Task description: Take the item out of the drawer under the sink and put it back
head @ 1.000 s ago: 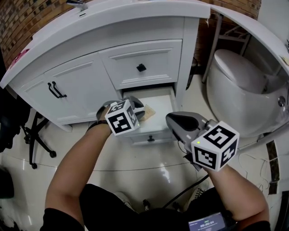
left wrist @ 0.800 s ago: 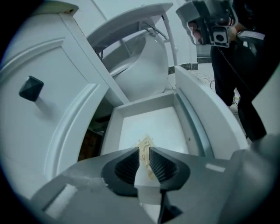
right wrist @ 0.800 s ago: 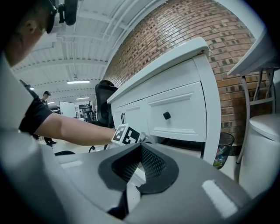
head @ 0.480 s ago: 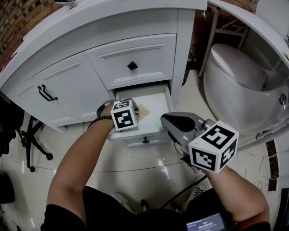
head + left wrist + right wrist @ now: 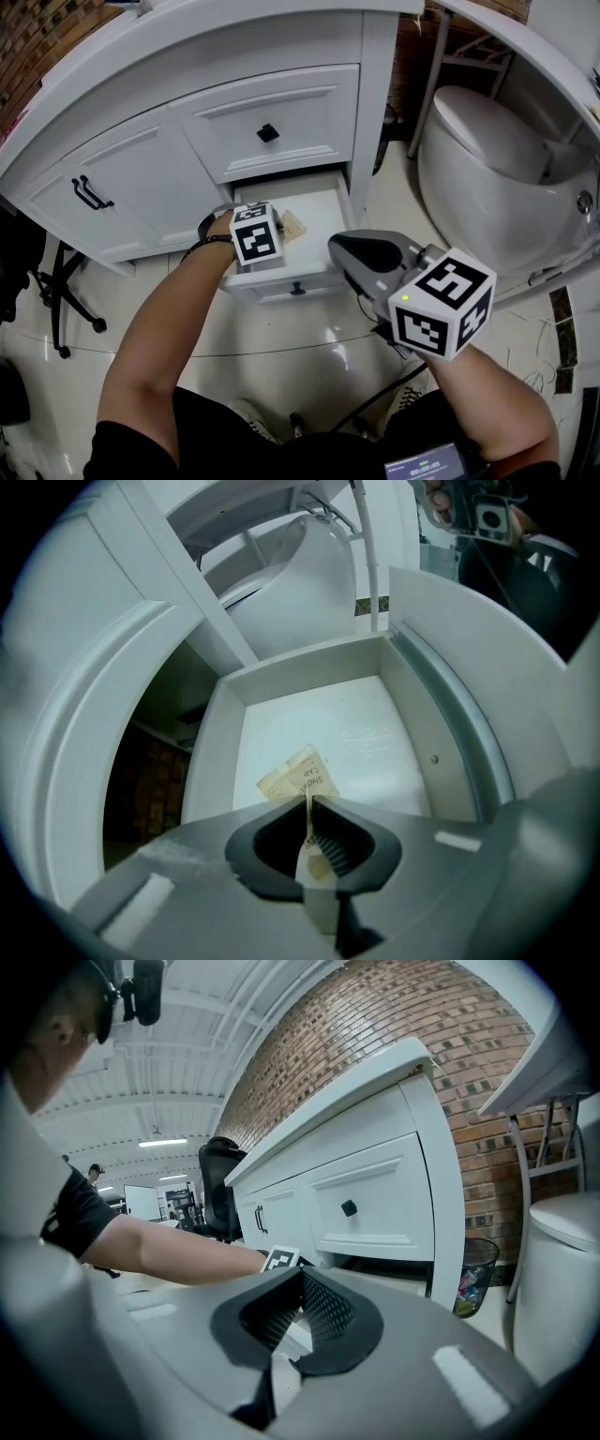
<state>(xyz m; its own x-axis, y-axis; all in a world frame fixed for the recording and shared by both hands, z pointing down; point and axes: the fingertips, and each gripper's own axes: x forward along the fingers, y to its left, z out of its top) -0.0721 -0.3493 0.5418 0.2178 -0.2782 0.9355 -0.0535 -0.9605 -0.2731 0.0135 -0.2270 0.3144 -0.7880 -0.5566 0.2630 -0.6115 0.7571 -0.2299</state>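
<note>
The bottom drawer (image 5: 323, 208) under the sink stands pulled out, white inside (image 5: 361, 726). My left gripper (image 5: 279, 229) hangs over its left part, shut on a small tan printed packet (image 5: 294, 226). In the left gripper view the packet (image 5: 298, 778) is pinched on edge between the shut jaws of the left gripper (image 5: 308, 803), and its free end hangs just above the drawer floor. My right gripper (image 5: 339, 247) hovers in front of the drawer's right corner, away from it. In its own view the right gripper (image 5: 301, 1274) is shut with nothing in it.
Above the open drawer is a shut drawer with a black knob (image 5: 268, 132). Cabinet doors with black handles (image 5: 89, 194) lie to the left. A white toilet (image 5: 487, 178) stands close on the right, with a waste bin (image 5: 473, 1283) beside the vanity. A chair base (image 5: 66, 309) stands at left.
My left gripper has sunk lower toward the drawer, still holding the packet. The right gripper has hardly moved. The head view has shifted a little.
</note>
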